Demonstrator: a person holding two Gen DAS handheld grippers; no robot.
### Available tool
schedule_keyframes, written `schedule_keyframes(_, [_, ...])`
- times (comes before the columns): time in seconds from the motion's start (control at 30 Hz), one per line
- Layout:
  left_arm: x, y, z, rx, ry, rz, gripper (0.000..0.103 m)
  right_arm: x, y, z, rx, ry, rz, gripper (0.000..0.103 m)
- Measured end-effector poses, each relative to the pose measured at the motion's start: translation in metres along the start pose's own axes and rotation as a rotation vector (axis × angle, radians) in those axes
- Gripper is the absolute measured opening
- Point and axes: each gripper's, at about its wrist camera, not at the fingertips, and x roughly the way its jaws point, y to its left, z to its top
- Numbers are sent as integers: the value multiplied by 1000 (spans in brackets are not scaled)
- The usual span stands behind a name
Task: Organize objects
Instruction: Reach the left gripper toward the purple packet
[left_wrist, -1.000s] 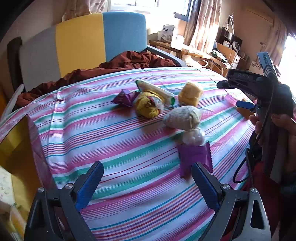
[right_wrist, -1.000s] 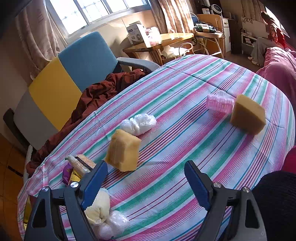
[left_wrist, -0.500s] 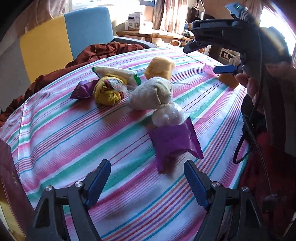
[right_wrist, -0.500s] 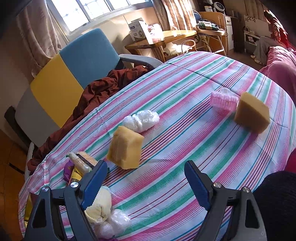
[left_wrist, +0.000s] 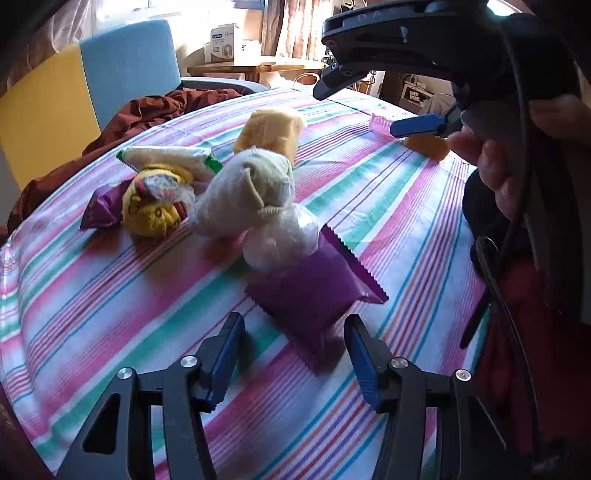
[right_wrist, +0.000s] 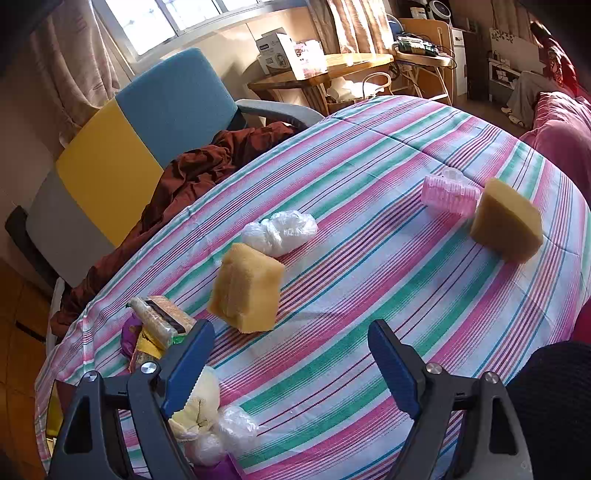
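Note:
My left gripper (left_wrist: 293, 345) is open, its jaws on either side of the near end of a purple snack packet (left_wrist: 314, 291) lying on the striped tablecloth (left_wrist: 110, 295). Behind the packet lie a clear plastic bag (left_wrist: 284, 236), a cream sock bundle (left_wrist: 247, 192), a yellow sock bundle (left_wrist: 155, 203), a second purple packet (left_wrist: 101, 206), a wrapped cracker pack (left_wrist: 170, 158) and a yellow sponge (left_wrist: 269, 129). My right gripper (right_wrist: 291, 354) is open and empty above the cloth, near the yellow sponge (right_wrist: 247, 291). It also shows at the upper right of the left wrist view (left_wrist: 417, 125).
The right wrist view shows a crumpled plastic bag (right_wrist: 280, 232), a pink hair roller (right_wrist: 448, 194) and a second sponge (right_wrist: 506, 221) on the cloth. A blue, yellow and grey chair (right_wrist: 129, 140) with a brown cloth (right_wrist: 192, 173) stands behind the table. A wooden desk (right_wrist: 325, 70) is further back.
My left gripper has moved forward and down to the purple packet, which now lies between its jaws. The jaws have narrowed. My right gripper has barely moved.

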Motion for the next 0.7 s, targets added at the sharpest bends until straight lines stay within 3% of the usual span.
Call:
schedule_keyframes(0.1, [-14,9,-10,-51,-12,-14,57,1,-1,0,4,2,3,87])
schedule_keyframes(0.17, [-21,12,-10,-57,-37,3,64,0,-1,0,3,3,2,87])
schedule_keyframes(0.27, [-21,12,2,-21,-52,4,77,1,-1,1,3,5,-1,87])
schedule_keyframes(0.43, [-5,1,21,62,-46,4,85,3,-3,1,8,13,-7,87])
schedule_keyframes(0.5, [3,-4,25,84,-33,-4,84,4,-3,1,8,16,-6,87])
schedule_keyframes(0.57, [8,-9,25,98,-23,-34,63,4,-3,1,7,18,-7,87])
schedule_keyframes(0.63, [11,-12,22,96,-4,-48,52,5,-3,1,4,20,-7,87])
schedule_keyframes(0.7, [10,-11,13,83,3,-57,49,5,-2,1,1,21,-5,87])
